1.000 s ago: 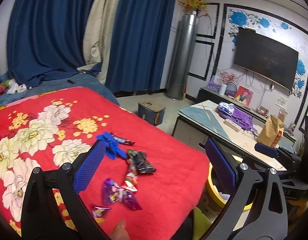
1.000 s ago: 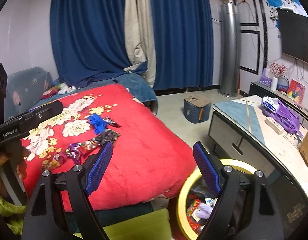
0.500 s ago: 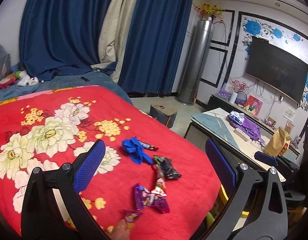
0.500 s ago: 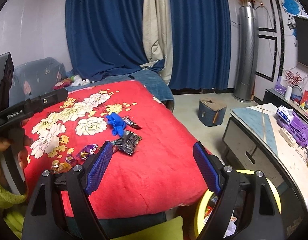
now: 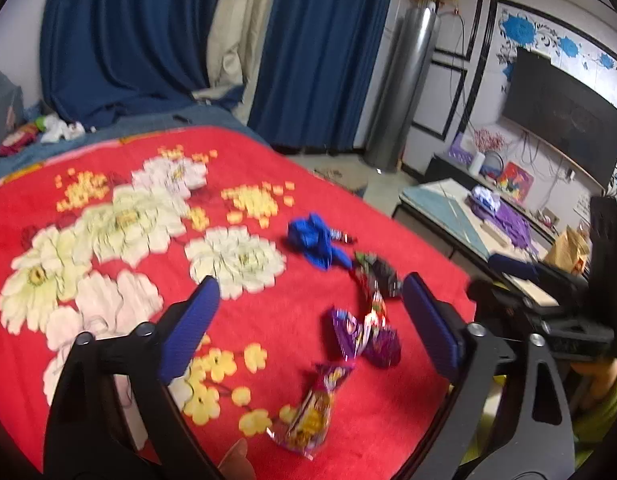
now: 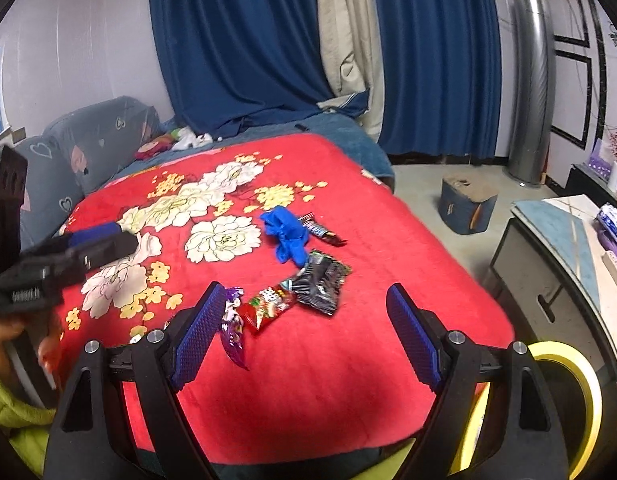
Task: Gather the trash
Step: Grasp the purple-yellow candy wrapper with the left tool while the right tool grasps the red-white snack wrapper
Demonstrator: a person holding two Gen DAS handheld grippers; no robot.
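While both grippers hover over the plush red floral blanket (image 6: 348,380), the trash lies in a loose line on its right half: a crumpled blue glove (image 6: 286,236) farthest, a slim dark candy-bar wrapper (image 6: 322,232) touching its right side, then a glossy black foil packet (image 6: 322,280), a red snack wrapper (image 6: 268,308), twisted purple foil wrappers (image 5: 364,336), and nearest a purple-and-yellow snack bag (image 5: 312,412). A yellow-rimmed bin (image 6: 564,380) stands on the floor at the near right corner of the bed.

The left gripper (image 5: 308,324) points down at the blanket, blue ribbed pads wide and closing, the purple wrappers below the gap but not touched. The right gripper (image 6: 304,332) is tilted down likewise, jaws released, nothing gripped.

Compared with a second ago, both views have swung left: the wrappers sit nearer and more central, and the bin has slid to the edge
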